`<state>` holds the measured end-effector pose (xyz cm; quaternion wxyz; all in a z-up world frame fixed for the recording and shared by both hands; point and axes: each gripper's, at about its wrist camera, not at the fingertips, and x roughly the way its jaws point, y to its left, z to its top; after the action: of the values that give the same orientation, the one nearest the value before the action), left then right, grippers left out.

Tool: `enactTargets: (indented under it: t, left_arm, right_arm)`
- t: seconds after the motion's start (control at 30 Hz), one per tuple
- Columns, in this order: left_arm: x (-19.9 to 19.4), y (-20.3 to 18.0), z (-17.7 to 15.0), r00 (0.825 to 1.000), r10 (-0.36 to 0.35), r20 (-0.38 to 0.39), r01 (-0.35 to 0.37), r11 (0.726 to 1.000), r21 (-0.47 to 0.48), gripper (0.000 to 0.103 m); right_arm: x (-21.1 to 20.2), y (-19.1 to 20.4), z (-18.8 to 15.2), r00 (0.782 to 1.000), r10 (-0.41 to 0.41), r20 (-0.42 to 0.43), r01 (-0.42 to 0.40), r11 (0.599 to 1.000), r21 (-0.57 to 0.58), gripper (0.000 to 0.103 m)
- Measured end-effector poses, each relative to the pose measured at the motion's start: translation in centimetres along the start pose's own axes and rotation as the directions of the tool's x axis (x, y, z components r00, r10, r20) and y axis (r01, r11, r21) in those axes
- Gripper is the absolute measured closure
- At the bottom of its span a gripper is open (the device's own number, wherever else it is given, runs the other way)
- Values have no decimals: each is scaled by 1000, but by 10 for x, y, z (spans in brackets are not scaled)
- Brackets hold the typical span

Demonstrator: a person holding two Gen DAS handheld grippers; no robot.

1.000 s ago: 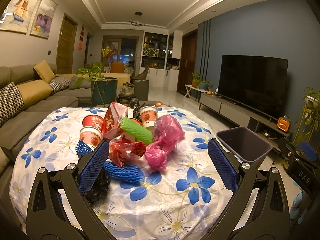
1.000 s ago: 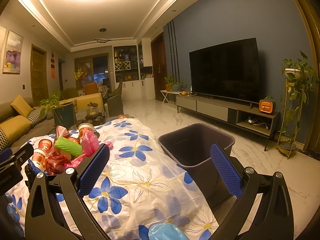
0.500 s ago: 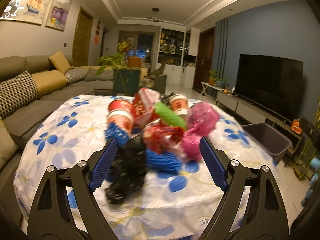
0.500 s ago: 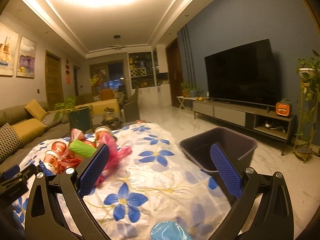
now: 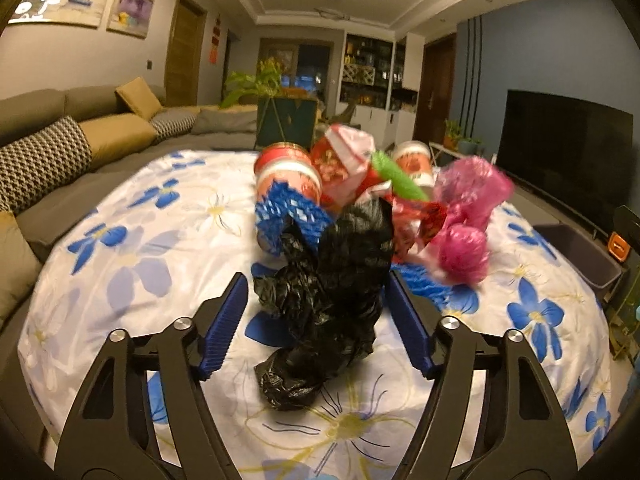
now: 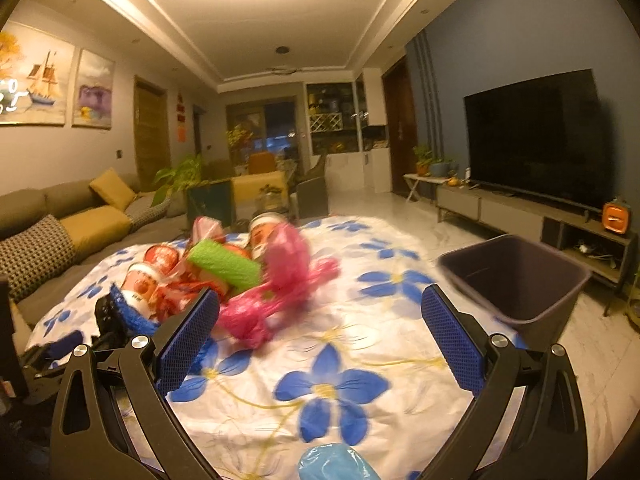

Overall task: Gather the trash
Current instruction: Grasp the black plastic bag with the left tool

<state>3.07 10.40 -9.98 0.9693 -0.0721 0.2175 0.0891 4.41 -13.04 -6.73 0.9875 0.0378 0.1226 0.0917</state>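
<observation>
Left claw (image 5: 316, 320) wide, straddling crinkled black plastic bag (image 5: 328, 300); right claw (image 6: 320, 336) wide, empty.

Right gripper (image 6: 320, 330): jaws apart, holding nothing.
Trash pile (image 6: 224, 276): on floral tablecloth (image 6: 332, 364), left.
Bin (image 6: 516, 280): right, beside table.

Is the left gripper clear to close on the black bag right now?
Probably yes. The left gripper is open with the black bag sitting between its fingers, nothing in front; blue foam net lies just behind.
</observation>
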Motion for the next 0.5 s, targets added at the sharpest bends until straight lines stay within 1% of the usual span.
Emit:
enactTargets:
  t: [0.03, 0.07, 0.1, 0.13, 0.17, 0.23, 0.27, 0.3, 0.37, 0.43, 0.5]
  left_arm:
    - [5, 0, -1, 1000, -1, -17, 1, 1000, 3, 45]
    - [10, 2, -3, 999, -6, -35, 6, 1000, 6, 49]
    - [13, 4, -4, 999, -13, -43, 13, 1000, 4, 57]
    - [14, 6, -5, 999, -21, -46, 21, 1000, -2, 62]
    - [15, 7, -6, 999, -25, -45, 25, 1000, -5, 64]
    - [15, 9, -6, 999, -30, -40, 30, 1000, -7, 79]
    - [14, 11, -5, 999, -35, -38, 35, 999, -11, 82]
    - [13, 13, -4, 998, -41, -39, 41, 999, -18, 85]
    - [9, 19, -1, 997, -61, -42, 59, 997, -44, 86]
    - [1, 23, 4, 997, -74, -22, 73, 995, -64, 87]
    - [-10, 30, 11, 997, -71, 19, 72, 995, -75, 87]
  right_arm:
    - [5, 4, -2, 1000, 20, -11, -20, 1000, 2, 10]
    - [10, 7, -4, 999, 34, -19, -34, 999, -1, 12]
    - [14, 11, -6, 999, 43, -27, -44, 999, -6, 12]
    - [17, 15, -6, 998, 54, -35, -54, 998, -11, 15]
    - [21, 18, -8, 997, 66, -45, -67, 998, -16, 23]
    - [31, 28, -12, 994, 82, -71, -84, 996, -27, 27]
    - [37, 33, -13, 992, 96, -81, -99, 995, -31, 29]
    - [43, 38, -15, 988, 120, -99, -124, 992, -33, 30]
    - [53, 50, -17, 981, 152, -123, -158, 987, -37, 32]
    - [59, 60, -18, 975, 178, -133, -185, 982, -48, 32]
    - [67, 70, -17, 971, 193, -139, -203, 977, -60, 32]
